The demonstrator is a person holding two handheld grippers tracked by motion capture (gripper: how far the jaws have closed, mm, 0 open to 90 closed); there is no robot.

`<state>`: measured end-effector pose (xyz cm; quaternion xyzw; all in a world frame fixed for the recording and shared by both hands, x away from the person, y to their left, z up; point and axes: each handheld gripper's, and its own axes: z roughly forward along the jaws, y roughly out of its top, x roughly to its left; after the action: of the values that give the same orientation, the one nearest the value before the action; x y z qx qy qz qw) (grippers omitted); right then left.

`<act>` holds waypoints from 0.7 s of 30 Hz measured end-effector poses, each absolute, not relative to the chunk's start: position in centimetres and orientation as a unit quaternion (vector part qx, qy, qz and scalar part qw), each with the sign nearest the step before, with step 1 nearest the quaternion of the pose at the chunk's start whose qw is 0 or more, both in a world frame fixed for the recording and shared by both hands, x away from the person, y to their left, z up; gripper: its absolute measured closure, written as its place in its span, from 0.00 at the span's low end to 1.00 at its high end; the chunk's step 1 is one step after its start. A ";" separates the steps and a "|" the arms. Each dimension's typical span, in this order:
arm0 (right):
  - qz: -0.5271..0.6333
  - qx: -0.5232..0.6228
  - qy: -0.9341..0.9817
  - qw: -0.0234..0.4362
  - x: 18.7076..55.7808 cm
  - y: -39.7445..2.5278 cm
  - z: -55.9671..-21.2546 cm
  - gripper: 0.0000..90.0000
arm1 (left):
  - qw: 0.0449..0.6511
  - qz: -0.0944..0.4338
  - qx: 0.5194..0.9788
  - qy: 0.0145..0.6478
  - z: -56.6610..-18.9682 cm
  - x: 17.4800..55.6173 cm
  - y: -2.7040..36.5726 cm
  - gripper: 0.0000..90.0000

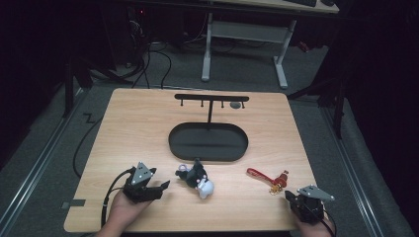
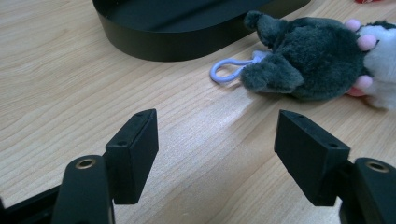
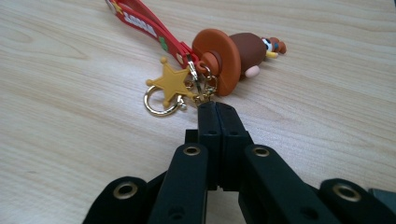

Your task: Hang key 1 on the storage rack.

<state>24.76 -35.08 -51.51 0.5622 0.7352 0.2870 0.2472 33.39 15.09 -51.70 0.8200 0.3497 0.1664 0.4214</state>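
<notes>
The left gripper (image 1: 165, 186) rests low on the wooden surface (image 1: 133, 128) near its front edge, jaws spread wide with nothing between them. Just beyond its tips lies the plush keychain (image 1: 196, 178), a dark grey and white soft toy on its side; in the left gripper view the plush keychain (image 2: 308, 60) sits ahead and to the right of the jaws, apart from them, with its pale lilac clip (image 2: 227, 71) lying flat on the wood between the toy and the black oval tray (image 2: 154, 39). Bare wood is all that lies between the jaws and the toy.

The right gripper (image 1: 288, 195) sits at the front right corner, jaws pressed together on nothing. Just past its tips lies the red strap keychain (image 1: 269, 178): in the right gripper view its gold ring (image 3: 159, 103) and yellow star (image 3: 173, 84) lie just beside the closed tips, with the brown figure in an orange hat (image 3: 233, 56) behind them and the red strap (image 3: 140, 23) running off to the upper left. Whether the tips touch the small chain I cannot tell.

Behind both keychains the black oval tray (image 1: 180, 148) lies in the middle of the surface, and from its far side rises a thin post bearing a hook rack (image 1: 211, 98)
</notes>
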 end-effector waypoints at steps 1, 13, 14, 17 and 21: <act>0.280 0.564 0.736 0.248 25.0 -35.0 -51.7 1.00 | 0.422 0.166 0.820 0.350 -51.7 33.4 15.1 0.35; 0.273 0.546 0.754 0.245 27.7 -33.1 -52.1 1.00 | 0.410 0.169 0.825 0.350 -52.0 32.6 16.1 0.35; 0.271 0.539 0.759 0.245 28.2 -32.5 -52.0 0.99 | 0.410 0.170 0.824 0.352 -52.0 32.5 16.4 0.35; 0.275 0.531 0.764 0.241 29.1 -31.6 -52.0 0.99 | 0.407 0.173 0.822 0.358 -52.0 32.0 17.1 0.35; 0.277 0.516 0.774 0.241 30.7 -30.3 -51.9 0.99 | 0.401 0.180 0.820 0.367 -52.1 31.0 18.2 0.36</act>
<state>30.68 -30.29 -51.91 0.5161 0.7738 0.2770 0.2411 30.99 18.16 -52.14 0.8200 0.3669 0.1800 0.4008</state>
